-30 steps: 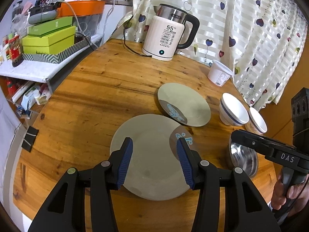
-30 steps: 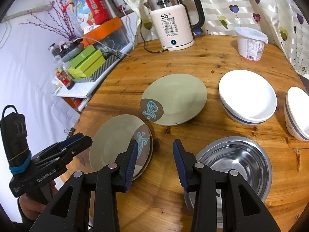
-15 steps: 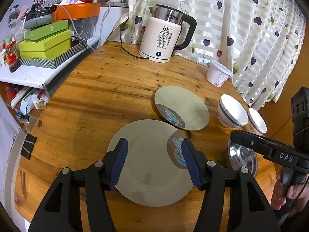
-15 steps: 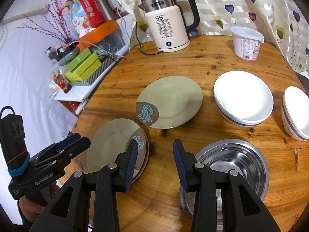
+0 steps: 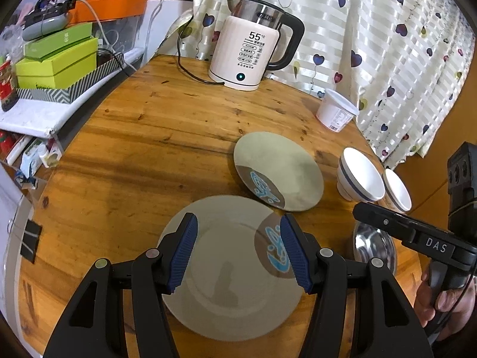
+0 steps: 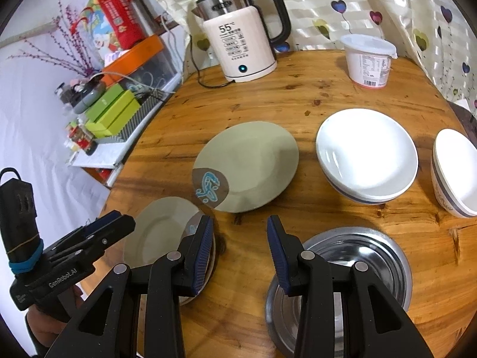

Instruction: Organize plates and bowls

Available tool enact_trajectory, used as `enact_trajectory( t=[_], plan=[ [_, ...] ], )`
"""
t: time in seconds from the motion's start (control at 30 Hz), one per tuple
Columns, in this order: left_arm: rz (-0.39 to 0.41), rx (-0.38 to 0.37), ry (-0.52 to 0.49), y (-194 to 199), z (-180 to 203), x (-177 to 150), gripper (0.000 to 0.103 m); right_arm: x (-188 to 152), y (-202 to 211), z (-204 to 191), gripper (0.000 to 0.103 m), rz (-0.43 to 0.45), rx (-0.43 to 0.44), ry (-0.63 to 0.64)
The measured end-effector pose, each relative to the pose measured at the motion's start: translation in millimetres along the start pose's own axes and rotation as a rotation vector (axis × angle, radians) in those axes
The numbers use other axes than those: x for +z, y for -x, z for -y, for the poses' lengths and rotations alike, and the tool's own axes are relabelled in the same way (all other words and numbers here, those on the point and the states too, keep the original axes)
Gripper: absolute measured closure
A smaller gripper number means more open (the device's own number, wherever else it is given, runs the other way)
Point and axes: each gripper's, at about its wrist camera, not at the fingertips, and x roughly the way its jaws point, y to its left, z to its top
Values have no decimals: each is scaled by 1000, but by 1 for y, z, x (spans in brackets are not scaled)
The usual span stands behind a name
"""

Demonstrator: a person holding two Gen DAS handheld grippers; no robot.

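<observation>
A green plate [image 5: 232, 271] with a blue-and-brown motif lies at the near edge of the round wooden table; it also shows in the right wrist view [image 6: 161, 232]. My left gripper [image 5: 238, 250] is open and empty above it. A second green plate [image 5: 280, 170] lies further in, also in the right wrist view [image 6: 247, 164]. Two white bowls with blue bands [image 6: 366, 155] [image 6: 456, 173] stand at the right. A steel bowl [image 6: 351, 268] sits near the front. My right gripper [image 6: 240, 244] is open and empty, between the near plate and the steel bowl.
A white electric kettle [image 5: 253, 50] with its cord stands at the back of the table [image 5: 143, 149]. A white lidded tub [image 6: 368, 59] stands at the back right. A side shelf with green boxes [image 5: 56, 56] is on the left. A curtain hangs behind.
My left gripper has opened wider and drawn back and up a little from the near plate. My right gripper has backed away slightly. The dishes have not moved.
</observation>
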Motion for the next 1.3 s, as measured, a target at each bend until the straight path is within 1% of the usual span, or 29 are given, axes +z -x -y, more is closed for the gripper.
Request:
enact_trajectory(
  t=[0.07, 0.17, 0.33, 0.43, 0.63, 0.77, 1.1, 1.23, 1.3],
  plan=[
    [-8, -17, -3, -4, 1, 5, 44, 3, -3, 3, 66, -4, -3, -15],
    [-14, -11, -15, -11, 2, 12, 44, 8, -8, 6, 66, -10, -8, -30],
    [-31, -27, -36, -26, 5, 29, 44, 16, -19, 10, 66, -27, -25, -55],
    [-52, -41, -42, -38, 6, 36, 44, 21, -26, 13, 65, -35, -38, -70],
    [-101, -34, -62, -65, 7, 47, 44, 29, -40, 20, 66, -57, -74, -98],
    [-124, -47, -71, -77, 10, 53, 44, 33, -50, 24, 66, -77, -93, -114],
    [-169, -41, -80, -102, 11, 63, 44, 43, -66, 28, 66, -112, -133, -131],
    [-182, -33, -84, -110, 11, 65, 45, 46, -73, 29, 67, -129, -141, -133],
    [-190, -32, -86, -114, 12, 66, 46, 46, -76, 29, 68, -134, -145, -132]
  ],
)
